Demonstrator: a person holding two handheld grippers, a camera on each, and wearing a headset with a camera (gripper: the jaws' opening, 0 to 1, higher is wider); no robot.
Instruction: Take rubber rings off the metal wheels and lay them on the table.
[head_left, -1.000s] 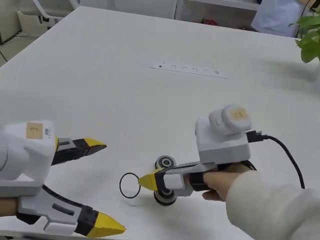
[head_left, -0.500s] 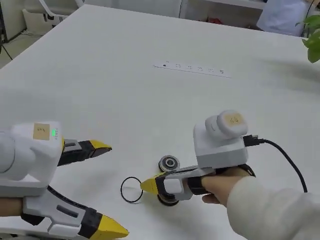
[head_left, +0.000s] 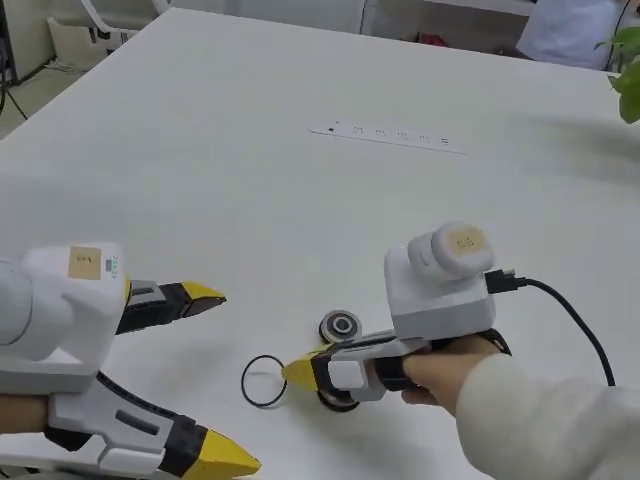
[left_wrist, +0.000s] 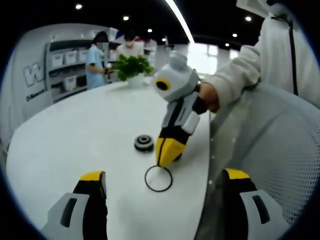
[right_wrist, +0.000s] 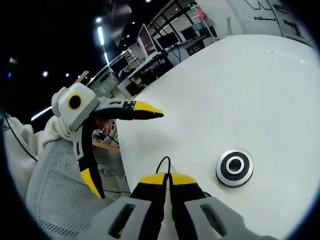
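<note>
Left gripper (head_left: 230, 380), lower left of the head view: I hold its jaws spread wide. Right gripper (head_left: 295, 372), lower centre: jaws pressed together, tips pointing left, my hand (head_left: 440, 365) wrapped round its handle.

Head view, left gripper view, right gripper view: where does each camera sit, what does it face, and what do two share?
Head view: headset, looking down at the table; left tool, right tool, hand, sleeve show.
Left gripper view: on left tool, facing right tool, rubber ring, wheel; own open jaws.
Right gripper view: on right tool, facing left tool; own shut jaws.
Both gripper views share rubber ring and wheel.
</note>
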